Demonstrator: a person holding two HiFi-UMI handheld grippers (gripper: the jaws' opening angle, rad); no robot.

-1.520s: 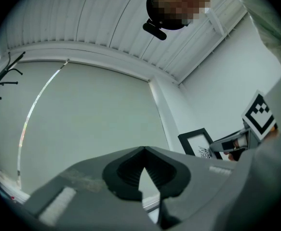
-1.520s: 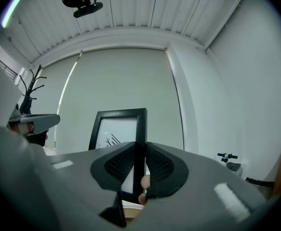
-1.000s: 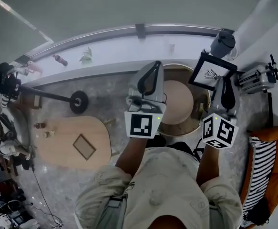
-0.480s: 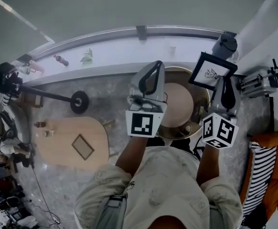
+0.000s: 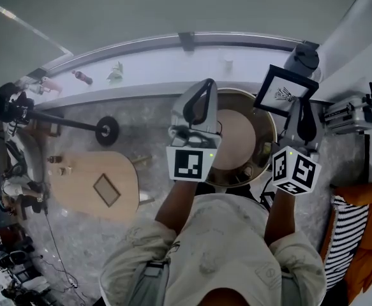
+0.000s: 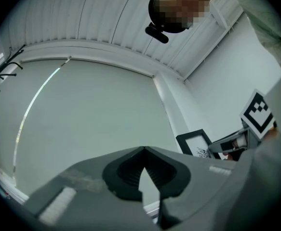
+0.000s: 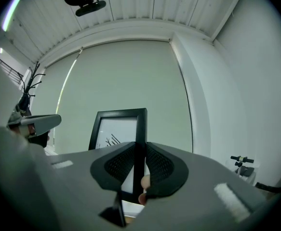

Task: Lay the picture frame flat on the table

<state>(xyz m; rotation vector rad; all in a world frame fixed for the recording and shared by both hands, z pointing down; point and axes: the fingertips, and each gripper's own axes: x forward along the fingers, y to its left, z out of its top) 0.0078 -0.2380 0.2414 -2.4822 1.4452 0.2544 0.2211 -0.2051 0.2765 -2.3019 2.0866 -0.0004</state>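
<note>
Right tool (image 7: 140, 149) | clamped on picture frame (image 7: 115, 129) edge | (frame's bottom hidden)

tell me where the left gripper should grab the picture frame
Grip the bare left rail of the picture frame, coming from its left, jaws across the thin edge: it stands upright and the right gripper clamps its right rail.

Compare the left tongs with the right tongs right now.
The right tongs are shut on the picture frame at its right edge, holding it upright; the left tongs are closed on nothing. The left tongs hang by the round table, at its left rim, the right tongs at its right rim. Both point away from the person.
</note>
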